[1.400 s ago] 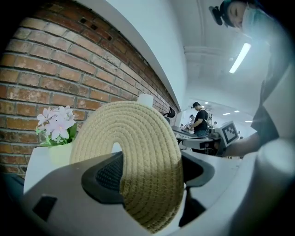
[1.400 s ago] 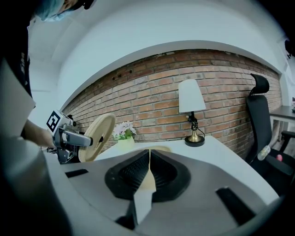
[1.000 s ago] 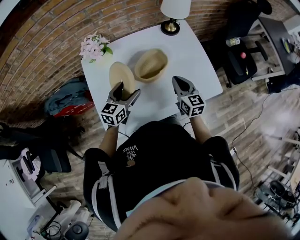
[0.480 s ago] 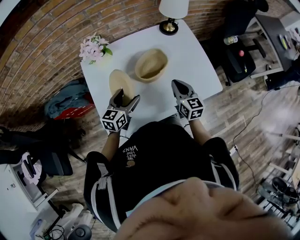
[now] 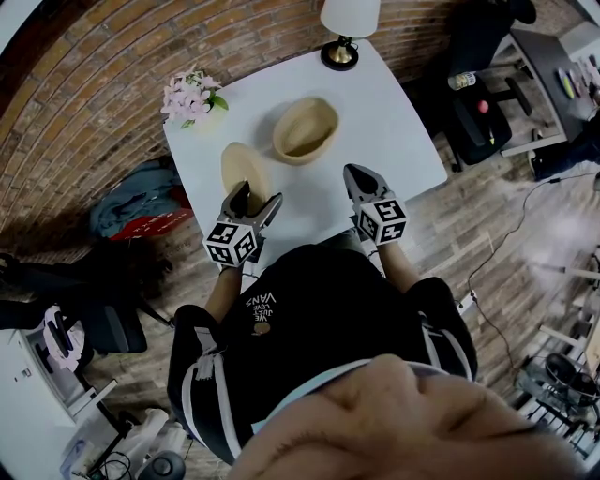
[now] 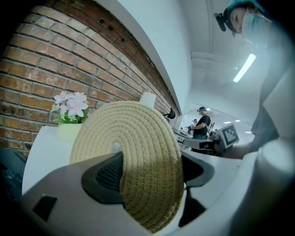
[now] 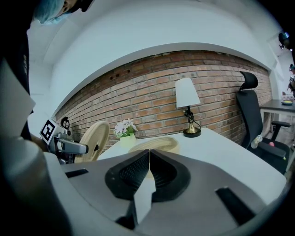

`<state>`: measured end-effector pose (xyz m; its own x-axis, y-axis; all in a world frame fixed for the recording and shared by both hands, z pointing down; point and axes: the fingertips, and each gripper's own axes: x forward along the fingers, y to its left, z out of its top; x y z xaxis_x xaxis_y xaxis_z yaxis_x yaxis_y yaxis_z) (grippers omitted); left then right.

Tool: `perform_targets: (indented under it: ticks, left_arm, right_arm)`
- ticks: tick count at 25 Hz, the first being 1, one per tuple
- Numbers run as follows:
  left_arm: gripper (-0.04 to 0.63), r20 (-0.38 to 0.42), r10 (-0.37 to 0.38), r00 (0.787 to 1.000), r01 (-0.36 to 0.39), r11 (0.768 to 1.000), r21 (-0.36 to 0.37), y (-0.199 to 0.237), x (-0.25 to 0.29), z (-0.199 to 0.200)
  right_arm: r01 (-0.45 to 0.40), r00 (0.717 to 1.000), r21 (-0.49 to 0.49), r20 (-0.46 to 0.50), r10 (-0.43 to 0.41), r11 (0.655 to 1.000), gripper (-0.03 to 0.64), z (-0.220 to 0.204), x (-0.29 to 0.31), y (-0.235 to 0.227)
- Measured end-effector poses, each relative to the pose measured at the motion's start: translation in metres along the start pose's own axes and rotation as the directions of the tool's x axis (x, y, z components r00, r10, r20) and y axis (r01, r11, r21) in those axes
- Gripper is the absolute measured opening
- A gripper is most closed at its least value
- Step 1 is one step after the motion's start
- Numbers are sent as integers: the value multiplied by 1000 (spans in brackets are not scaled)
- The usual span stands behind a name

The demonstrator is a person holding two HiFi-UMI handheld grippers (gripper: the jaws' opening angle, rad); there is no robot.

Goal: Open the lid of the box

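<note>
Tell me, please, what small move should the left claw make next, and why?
Probably lower the woven lid flat onto the white table and let go: the left claw grips it on edge, apart from the open basket.

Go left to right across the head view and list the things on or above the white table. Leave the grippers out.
flowers → lid → box → lamp
</note>
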<state>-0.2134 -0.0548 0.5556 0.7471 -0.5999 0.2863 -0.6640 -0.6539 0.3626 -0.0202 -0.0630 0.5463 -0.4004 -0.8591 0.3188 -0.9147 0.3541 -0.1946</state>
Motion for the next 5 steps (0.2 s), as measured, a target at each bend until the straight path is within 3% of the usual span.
perform_targets:
  ticks: [5]
  left_arm:
    - [372, -6, -7, 1000, 7, 1000, 0, -3, -2, -6]
  right_arm:
    - [7, 1000, 1, -6, -7, 1000, 6, -5, -3, 1]
